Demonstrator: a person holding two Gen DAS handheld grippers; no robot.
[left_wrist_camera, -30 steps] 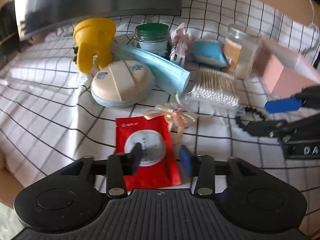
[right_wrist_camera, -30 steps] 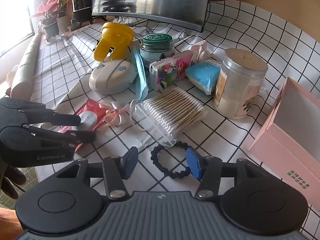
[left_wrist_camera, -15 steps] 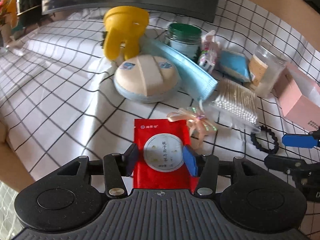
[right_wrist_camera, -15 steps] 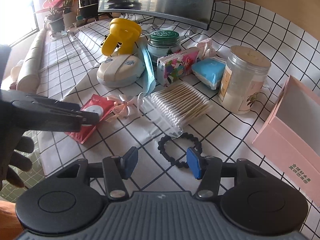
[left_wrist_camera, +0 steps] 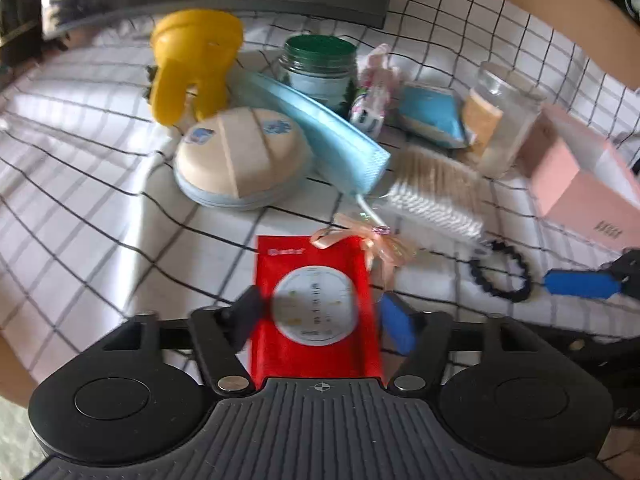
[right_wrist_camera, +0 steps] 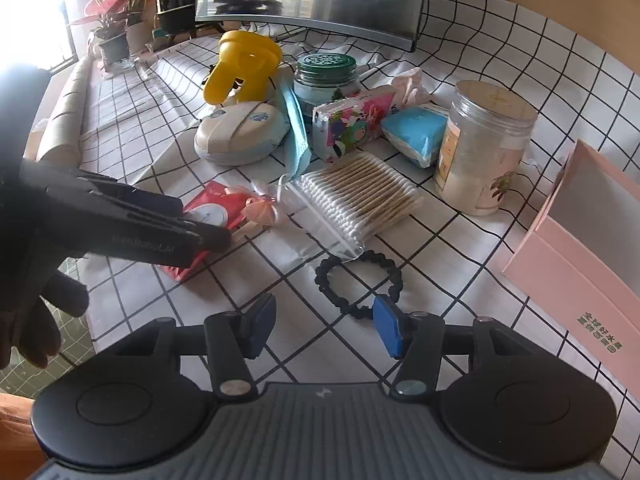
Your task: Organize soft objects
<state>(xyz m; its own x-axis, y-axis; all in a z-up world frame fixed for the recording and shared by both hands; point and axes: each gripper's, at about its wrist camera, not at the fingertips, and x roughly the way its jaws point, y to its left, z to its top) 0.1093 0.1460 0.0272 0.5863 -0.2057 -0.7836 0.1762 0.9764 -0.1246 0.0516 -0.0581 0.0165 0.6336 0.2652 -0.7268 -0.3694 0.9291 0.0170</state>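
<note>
Red sachet (left_wrist_camera: 316, 304) lay flat on the checked worktop (left_wrist_camera: 100, 216), and my left gripper (left_wrist_camera: 320, 316) had widened since half a second earlier: its fingers now stood apart on either side of the sachet, not pinching it. The sachet sat further in between them than before. A peach ribbon (left_wrist_camera: 372, 244) touched its far corner. My right gripper (right_wrist_camera: 320, 326) was open too, gripping nothing; it had crept closer to the black bracelet (right_wrist_camera: 358, 282), whose near edge now lay just beside the blue fingertip (right_wrist_camera: 387, 330). The swabs (right_wrist_camera: 360, 200), mask (right_wrist_camera: 296, 128), puff (right_wrist_camera: 240, 132) and pink box (right_wrist_camera: 580, 248) lay where they had been.
</note>
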